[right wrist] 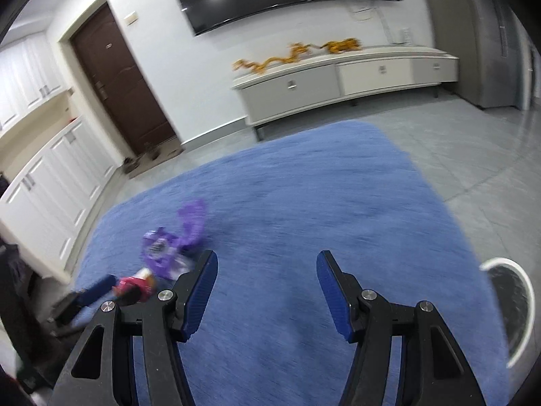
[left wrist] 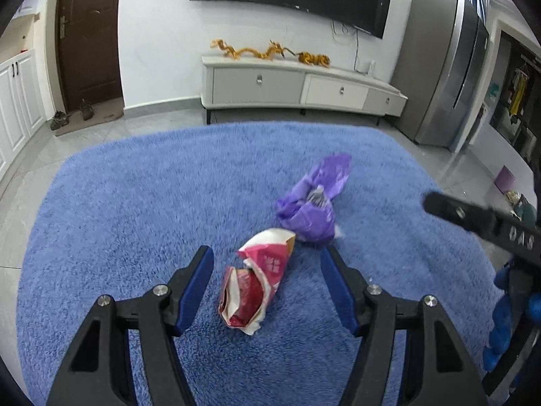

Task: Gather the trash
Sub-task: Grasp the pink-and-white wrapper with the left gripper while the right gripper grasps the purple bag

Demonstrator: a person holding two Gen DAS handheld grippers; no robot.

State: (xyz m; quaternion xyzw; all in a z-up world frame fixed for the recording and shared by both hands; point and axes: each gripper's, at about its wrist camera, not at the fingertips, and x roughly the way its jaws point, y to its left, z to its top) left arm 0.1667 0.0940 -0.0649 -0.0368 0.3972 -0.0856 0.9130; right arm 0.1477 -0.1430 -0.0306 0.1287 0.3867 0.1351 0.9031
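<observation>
Left gripper point(left wrist: 267, 257) hovering over fuzzy blue rug point(left wrist: 135, 209), fingers spread wide either side of crumpled red-and-white wrapper point(left wrist: 258, 280). Just beyond, touching it, scrunched purple plastic bag point(left wrist: 312, 199) with something silvery inside, perhaps foil. Right gripper point(right wrist: 267, 264) also spread, empty. Only in right view: white-rimmed bin point(right wrist: 525, 291), contents unclear.

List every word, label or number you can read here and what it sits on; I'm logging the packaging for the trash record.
"DAS", or close to it: pale letters on the black body of the right gripper at the edge of the left wrist view; the reading is uncertain.
Red and white wrapper: white print on a red panel, too blurred to read.
Purple wrapper: no legible print.
</observation>
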